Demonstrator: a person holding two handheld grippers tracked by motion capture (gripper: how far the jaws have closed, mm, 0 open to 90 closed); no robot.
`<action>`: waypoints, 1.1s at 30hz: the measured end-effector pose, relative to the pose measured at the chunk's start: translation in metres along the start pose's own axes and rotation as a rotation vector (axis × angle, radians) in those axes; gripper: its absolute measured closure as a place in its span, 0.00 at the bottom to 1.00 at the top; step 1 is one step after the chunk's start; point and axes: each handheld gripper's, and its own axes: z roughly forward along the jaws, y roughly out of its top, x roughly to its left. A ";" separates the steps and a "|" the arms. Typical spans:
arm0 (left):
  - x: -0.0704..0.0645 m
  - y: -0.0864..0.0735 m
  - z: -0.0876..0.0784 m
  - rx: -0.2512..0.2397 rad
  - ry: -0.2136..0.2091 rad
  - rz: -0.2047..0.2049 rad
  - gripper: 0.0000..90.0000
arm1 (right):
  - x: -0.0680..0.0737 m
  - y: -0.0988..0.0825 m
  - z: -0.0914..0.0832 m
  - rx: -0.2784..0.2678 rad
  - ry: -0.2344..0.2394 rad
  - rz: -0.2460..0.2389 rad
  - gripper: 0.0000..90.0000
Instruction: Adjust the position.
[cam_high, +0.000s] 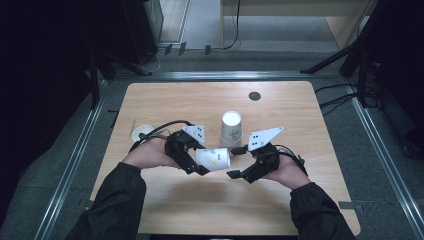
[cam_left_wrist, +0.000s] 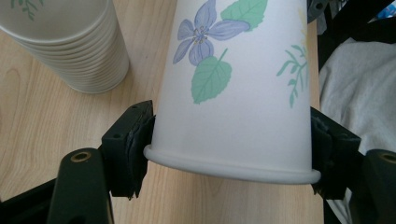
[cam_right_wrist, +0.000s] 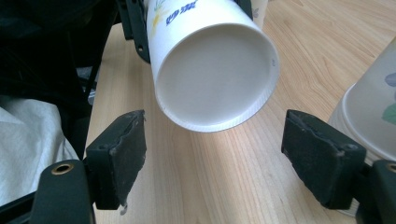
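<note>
A white paper cup (cam_high: 214, 158) with flower and leaf prints lies on its side in the air, above the table. My left gripper (cam_high: 200, 159) is shut on it. In the left gripper view the pads (cam_left_wrist: 135, 140) press both sides of the cup (cam_left_wrist: 233, 93) just above its rolled rim. My right gripper (cam_high: 236, 161) faces the cup's base from the right, jaws open. In the right gripper view the cup's round base (cam_right_wrist: 215, 79) hangs just beyond my right gripper (cam_right_wrist: 212, 161), and neither pad (cam_right_wrist: 123, 154) touches it.
A stack of upside-down paper cups (cam_high: 231, 129) stands just behind the hands and shows close by in both gripper views (cam_left_wrist: 70, 46) (cam_right_wrist: 369, 116). A single white cup (cam_high: 141, 132) sits at the table's left. A small dark disc (cam_high: 255, 96) lies near the far edge.
</note>
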 end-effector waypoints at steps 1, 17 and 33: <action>0.001 0.001 0.000 0.008 -0.004 -0.002 0.30 | 0.000 0.000 0.000 0.000 0.002 -0.001 0.25; -0.005 0.005 0.027 0.167 0.006 0.010 0.30 | 0.003 0.000 0.017 0.045 0.032 -0.025 0.25; -0.013 0.006 0.037 0.167 0.023 0.102 0.30 | 0.008 0.001 0.039 0.112 0.036 -0.098 0.40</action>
